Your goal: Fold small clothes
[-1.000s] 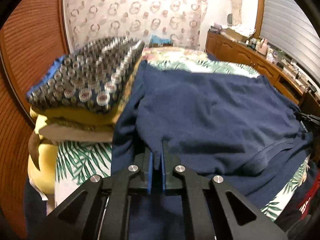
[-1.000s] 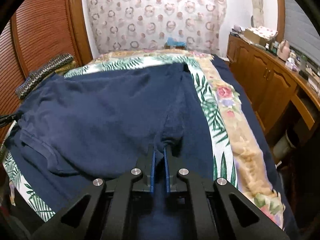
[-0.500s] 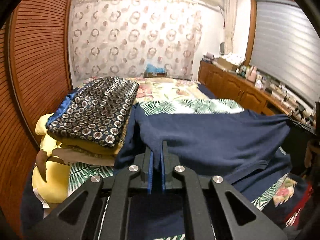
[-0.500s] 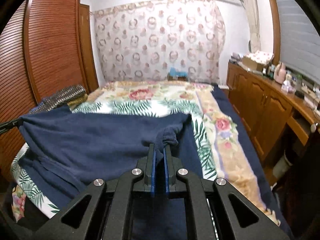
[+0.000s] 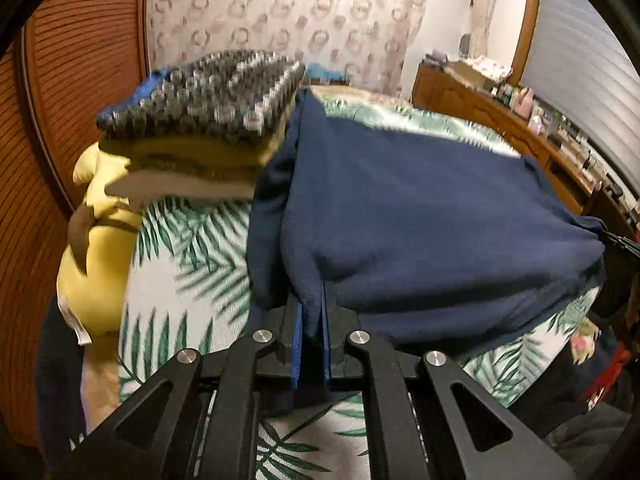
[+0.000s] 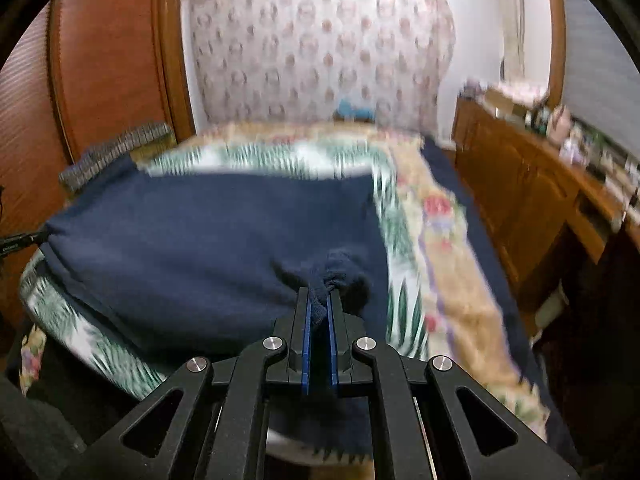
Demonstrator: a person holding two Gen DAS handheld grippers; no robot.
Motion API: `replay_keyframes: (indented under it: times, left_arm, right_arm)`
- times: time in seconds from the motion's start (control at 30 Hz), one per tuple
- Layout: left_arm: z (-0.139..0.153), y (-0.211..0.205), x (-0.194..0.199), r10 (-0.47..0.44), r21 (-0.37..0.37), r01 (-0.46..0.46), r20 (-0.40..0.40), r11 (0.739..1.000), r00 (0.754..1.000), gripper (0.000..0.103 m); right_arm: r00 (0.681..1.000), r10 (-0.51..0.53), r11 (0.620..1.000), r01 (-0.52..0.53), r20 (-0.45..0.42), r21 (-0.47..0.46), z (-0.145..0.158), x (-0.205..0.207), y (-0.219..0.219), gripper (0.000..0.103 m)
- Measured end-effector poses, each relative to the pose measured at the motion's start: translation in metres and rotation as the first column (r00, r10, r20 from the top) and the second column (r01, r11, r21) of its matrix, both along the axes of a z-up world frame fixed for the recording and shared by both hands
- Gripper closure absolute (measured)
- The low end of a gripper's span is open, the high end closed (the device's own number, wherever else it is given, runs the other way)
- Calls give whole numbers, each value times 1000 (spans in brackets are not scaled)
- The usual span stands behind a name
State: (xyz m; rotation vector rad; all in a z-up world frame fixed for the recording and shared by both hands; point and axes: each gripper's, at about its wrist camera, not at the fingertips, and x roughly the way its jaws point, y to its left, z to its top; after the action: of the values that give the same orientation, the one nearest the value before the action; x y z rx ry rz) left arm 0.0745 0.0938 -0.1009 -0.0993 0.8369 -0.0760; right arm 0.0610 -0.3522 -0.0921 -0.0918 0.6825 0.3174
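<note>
Navy blue knit garment (image 5: pixel 420 216) lies doubled over on the palm-leaf print bedspread (image 5: pixel 188 248), spanning the space between both tools. Left gripper (image 5: pixel 311 312): blue-padded fingers clamped on a bunched corner of the cloth. Right gripper (image 6: pixel 319 308): fingers pinched on the opposite bunched corner. Just left of the garment, a stack of folded clothes topped by a dark ring-patterned piece (image 5: pixel 208 96). Yellow plush toy (image 5: pixel 96 264) beside the stack. Both views motion-blurred.

Stack of folded clothes (image 5: pixel 200 120) on bed's left side, yellow plush toy (image 5: pixel 96 248) just beside it; palm-leaf bedspread (image 5: pixel 184 248); patterned curtain (image 6: pixel 320 52); wooden cabinets (image 6: pixel 532 200) right; louvred wardrobe (image 6: pixel 108 56) left
</note>
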Motion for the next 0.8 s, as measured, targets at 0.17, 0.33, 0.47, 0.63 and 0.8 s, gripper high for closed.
replay_keyframes:
  times: [0.17, 0.33, 0.47, 0.63, 0.8]
  left_arm:
    - [3, 0, -2, 5, 0, -5, 21, 1000, 1000, 93]
    - [7, 5, -4, 28, 19, -29, 58, 999, 998, 82]
    - [7, 11, 0, 52, 20, -53, 62, 998, 997, 75]
    - [2, 15, 7, 81, 22, -82, 44, 996, 996, 62]
    - [-9, 16, 14, 95, 36, -95, 1, 995, 995, 62]
  right_arm:
    - [1000, -10, 1000, 10, -25, 15, -16, -1, -1, 97]
    - [1000, 1, 1000, -1, -4, 21, -8, -3, 1, 97]
    - [1000, 2, 1000, -2, 10, 14, -2, 4, 3, 97]
    - [1000, 5, 1000, -5, 24, 13, -1, 2, 3, 93]
    - [999, -3, 1000, 3, 46, 15, 3, -1, 1, 78]
